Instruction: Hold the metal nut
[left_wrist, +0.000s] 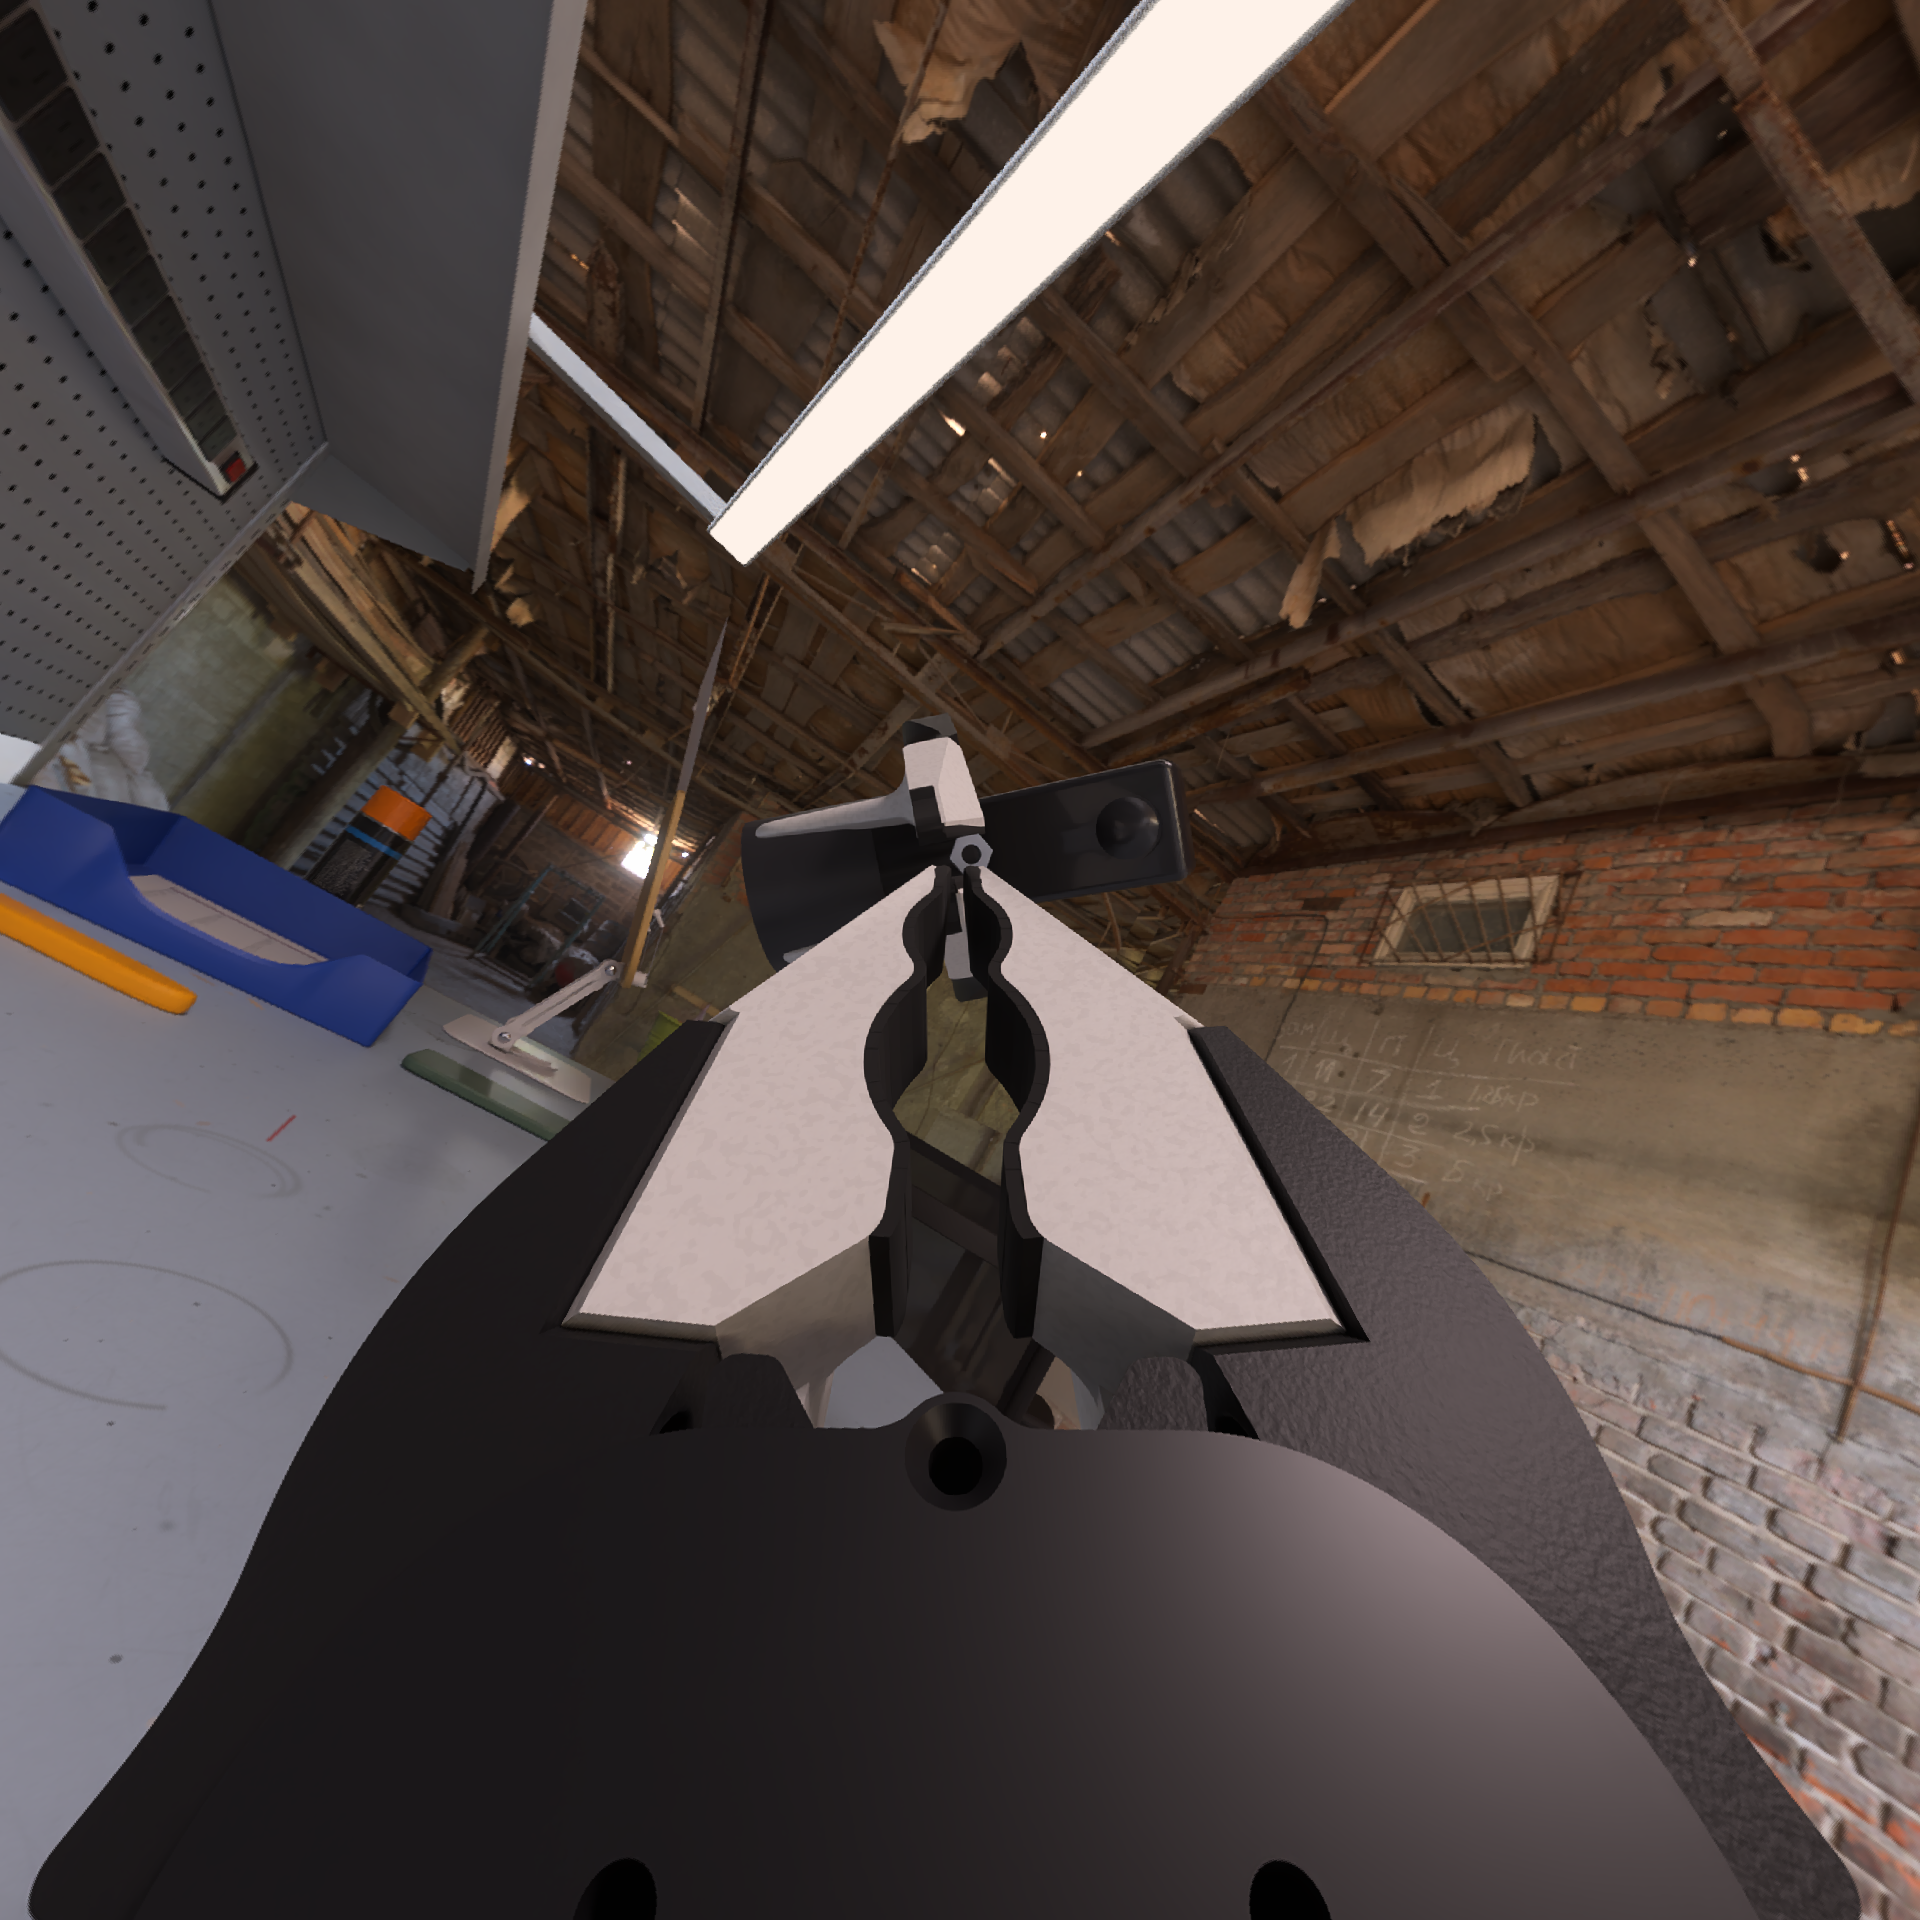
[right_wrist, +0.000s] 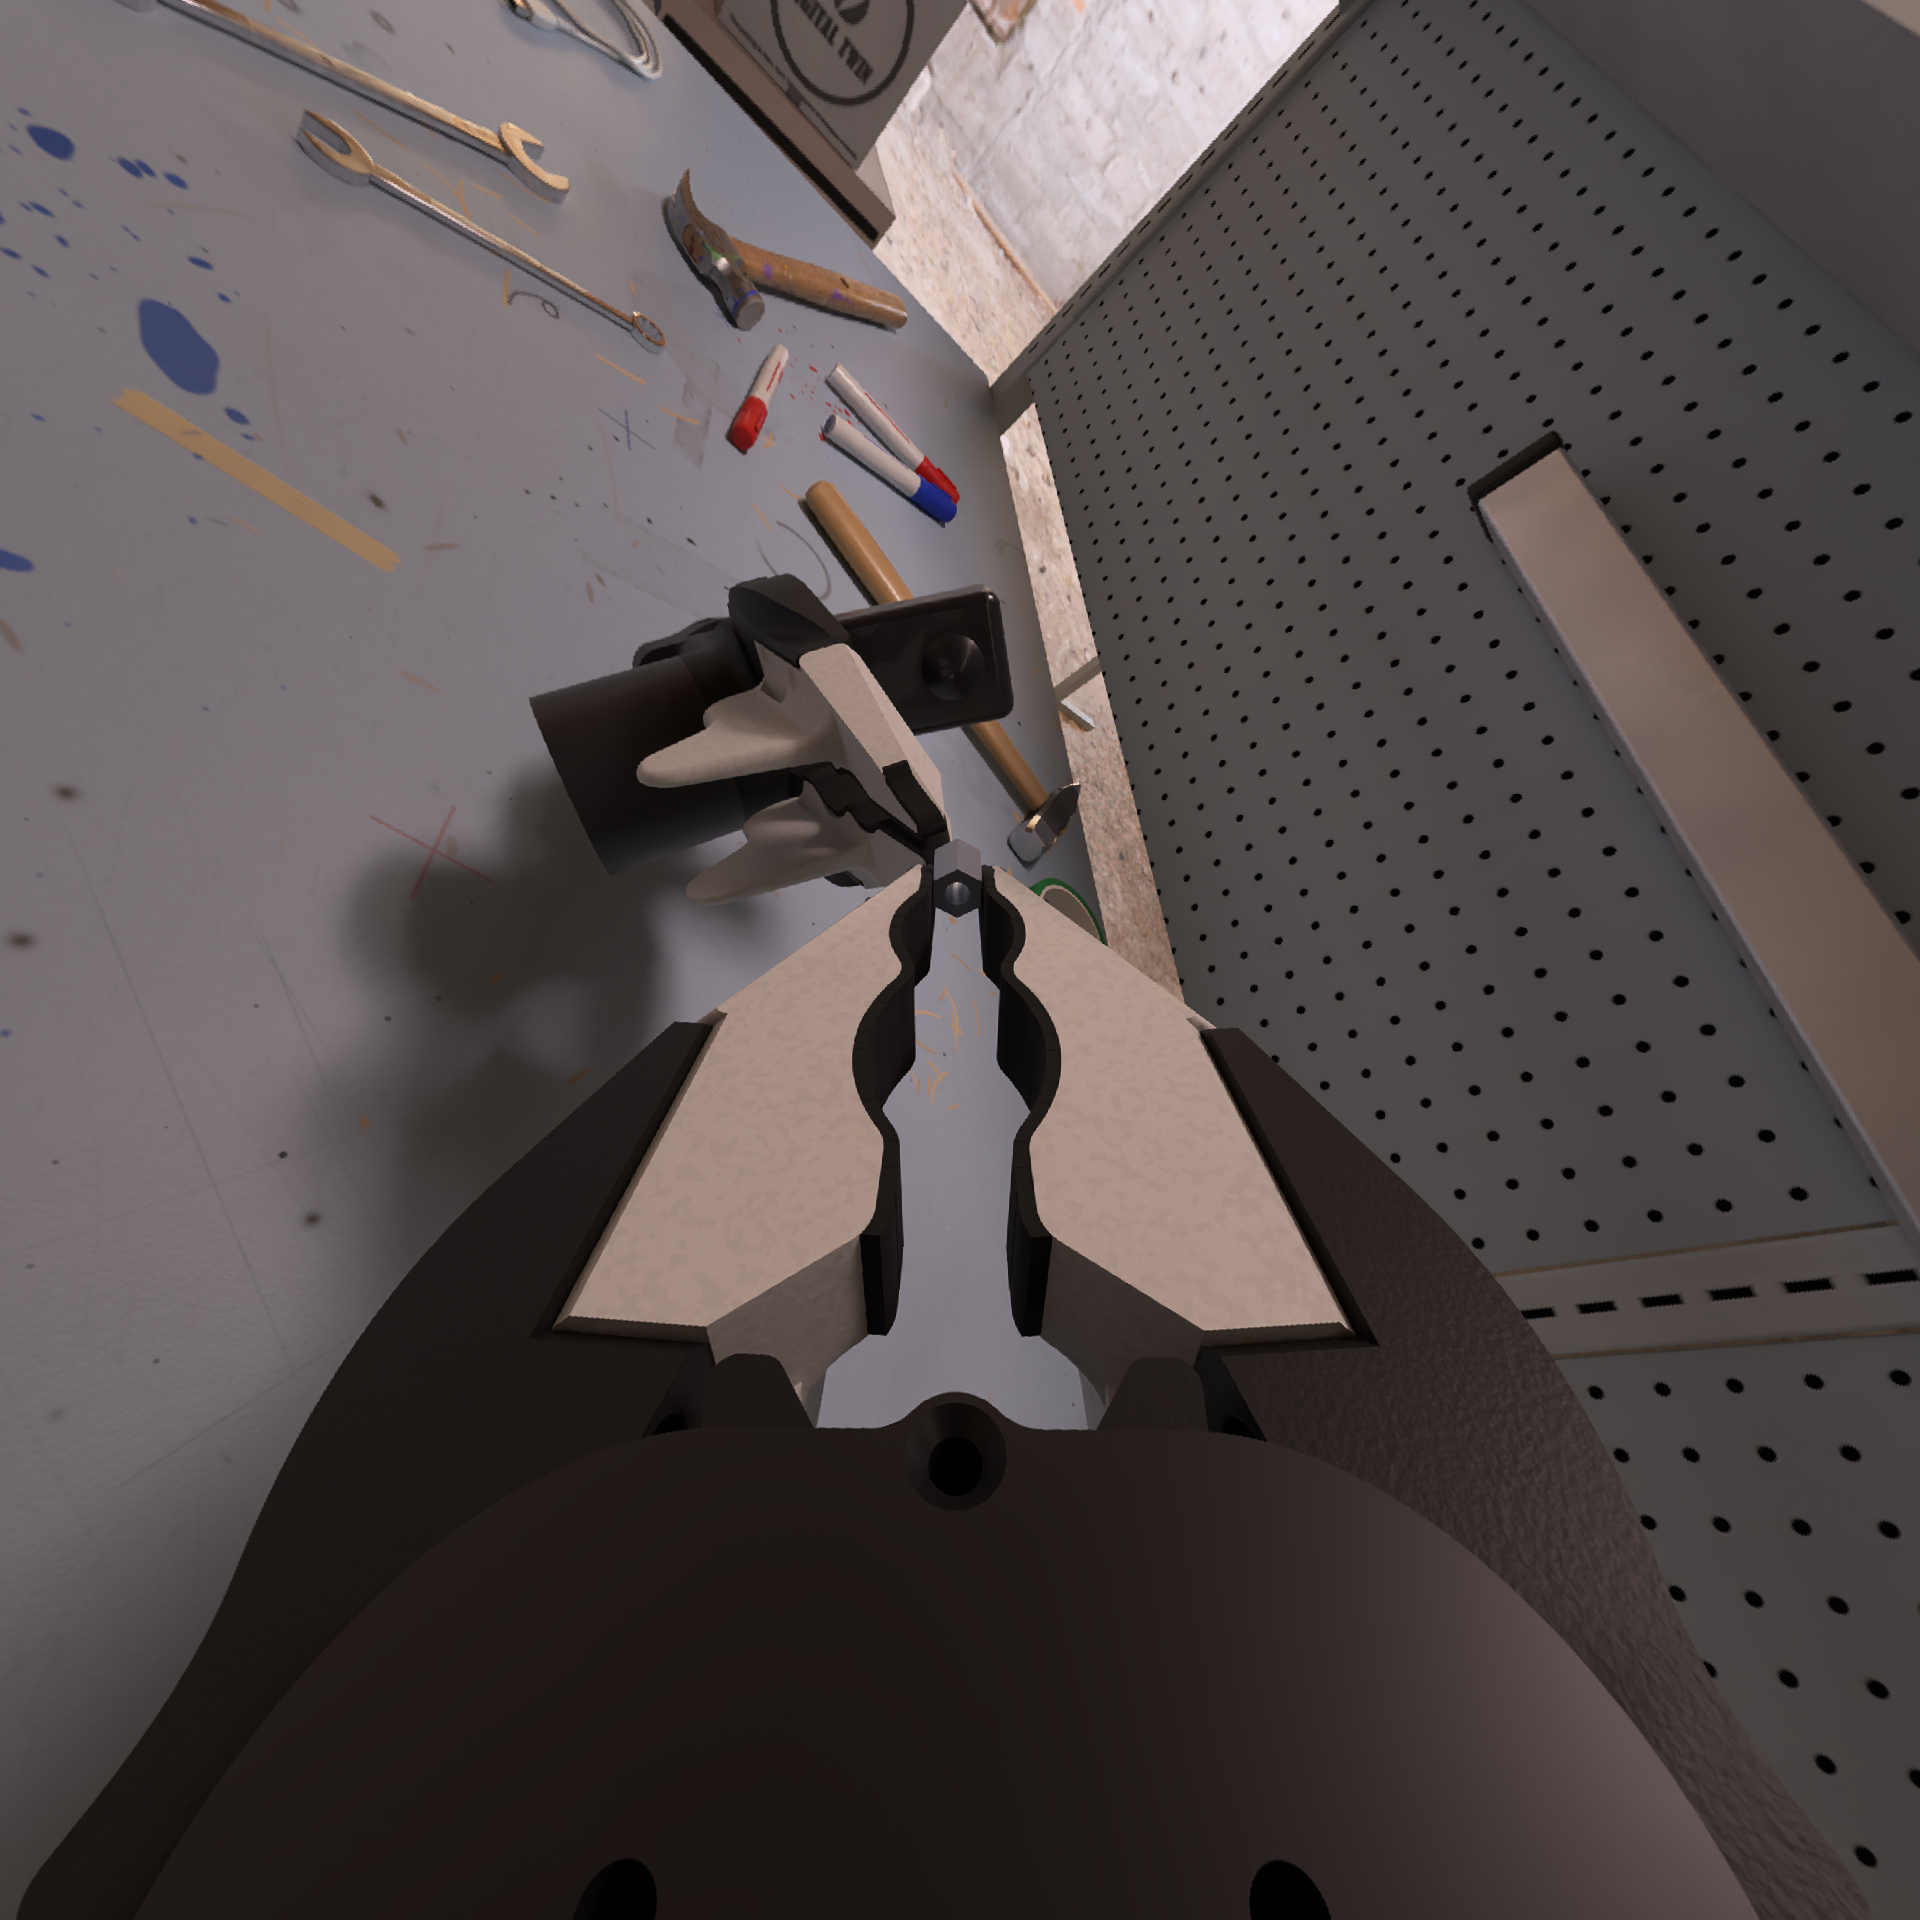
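Note:
The small hexagonal metal nut (right_wrist: 954, 889) sits between the fingertips of my right gripper (right_wrist: 955, 900), which is shut on it above the grey workbench (right_wrist: 260, 831). My left gripper (right_wrist: 928, 829) comes in from the upper left with its jaws nearly closed, and its tip touches the nut's upper corner. In the left wrist view the nut (left_wrist: 969, 852) lies just beyond my left gripper (left_wrist: 962, 881). There the right gripper's fingers (left_wrist: 940, 784) clamp the nut from above and below.
On the bench lie two wrenches (right_wrist: 436, 197), a claw hammer (right_wrist: 769, 275), three markers (right_wrist: 894, 447), a second hammer (right_wrist: 935, 665) and a green tape roll (right_wrist: 1070, 899). A pegboard wall (right_wrist: 1455, 727) stands to the right. A blue tray (left_wrist: 208, 914) and an orange bar (left_wrist: 94, 956) lie at the left.

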